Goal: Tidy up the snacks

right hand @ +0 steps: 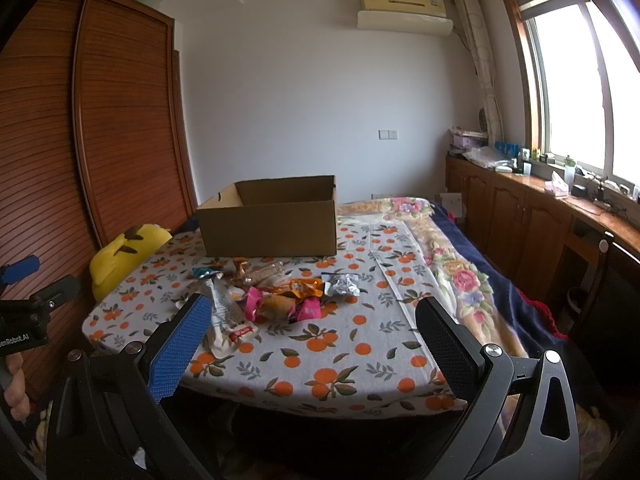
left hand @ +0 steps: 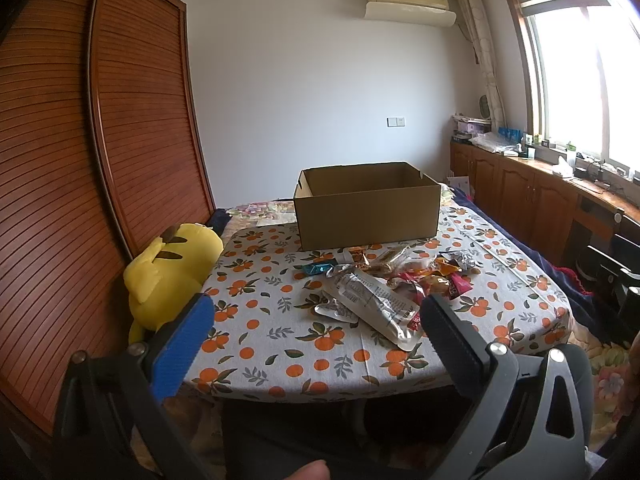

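**Hovering over a snack pile, both grippers spread and empty**

Lying heaped on the orange-print tablecloth (left hand: 280,344), the snack packets (left hand: 384,284) sit just near of the open cardboard box (left hand: 366,216), at the table's far side. The left gripper (left hand: 316,332) and right gripper (right hand: 314,336) hang above the near edge, fingers wide apart, holding nothing. A yellow plush toy (left hand: 172,268) rests at the table's left.
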`<move>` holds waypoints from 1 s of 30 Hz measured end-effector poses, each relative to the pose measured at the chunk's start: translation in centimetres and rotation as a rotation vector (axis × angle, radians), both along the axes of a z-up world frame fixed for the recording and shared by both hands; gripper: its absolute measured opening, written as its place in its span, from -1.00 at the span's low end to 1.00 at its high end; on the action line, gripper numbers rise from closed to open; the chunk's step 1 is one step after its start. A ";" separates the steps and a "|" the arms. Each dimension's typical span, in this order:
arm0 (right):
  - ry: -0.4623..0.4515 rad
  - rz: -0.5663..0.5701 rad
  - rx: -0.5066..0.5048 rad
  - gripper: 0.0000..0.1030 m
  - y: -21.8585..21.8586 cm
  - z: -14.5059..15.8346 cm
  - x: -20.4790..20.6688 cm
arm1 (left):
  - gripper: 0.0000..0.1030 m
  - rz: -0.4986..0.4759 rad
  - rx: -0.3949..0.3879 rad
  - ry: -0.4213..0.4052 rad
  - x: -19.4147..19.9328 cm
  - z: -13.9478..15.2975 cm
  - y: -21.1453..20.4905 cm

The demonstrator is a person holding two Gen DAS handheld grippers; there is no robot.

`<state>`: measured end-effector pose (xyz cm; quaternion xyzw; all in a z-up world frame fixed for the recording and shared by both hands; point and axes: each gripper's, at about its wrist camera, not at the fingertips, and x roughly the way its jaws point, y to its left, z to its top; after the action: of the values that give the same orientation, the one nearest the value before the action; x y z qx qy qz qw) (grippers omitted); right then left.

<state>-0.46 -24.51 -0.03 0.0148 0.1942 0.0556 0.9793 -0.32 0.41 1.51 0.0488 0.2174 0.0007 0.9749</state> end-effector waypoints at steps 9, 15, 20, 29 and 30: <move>0.003 -0.001 0.002 1.00 0.0 0.0 0.1 | 1.00 0.001 0.000 0.000 0.0 0.0 -0.1; 0.008 -0.003 0.007 1.00 -0.2 -0.3 -0.3 | 1.00 -0.002 -0.002 0.002 0.0 0.0 -0.1; 0.009 -0.003 0.007 1.00 -0.2 -0.3 -0.3 | 1.00 -0.002 -0.002 0.001 -0.2 -0.1 -0.2; 0.015 -0.002 0.008 1.00 -0.3 -0.6 -0.4 | 1.00 -0.003 -0.003 0.011 -0.1 -0.6 -0.4; 0.017 -0.003 0.009 1.00 -0.3 -0.7 -0.5 | 1.00 -0.005 -0.005 0.014 -0.1 -0.7 -0.4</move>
<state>-0.91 -24.85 -0.77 0.0198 0.2024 0.0549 0.9776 -0.38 0.05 0.82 0.0469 0.2241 -0.0025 0.9734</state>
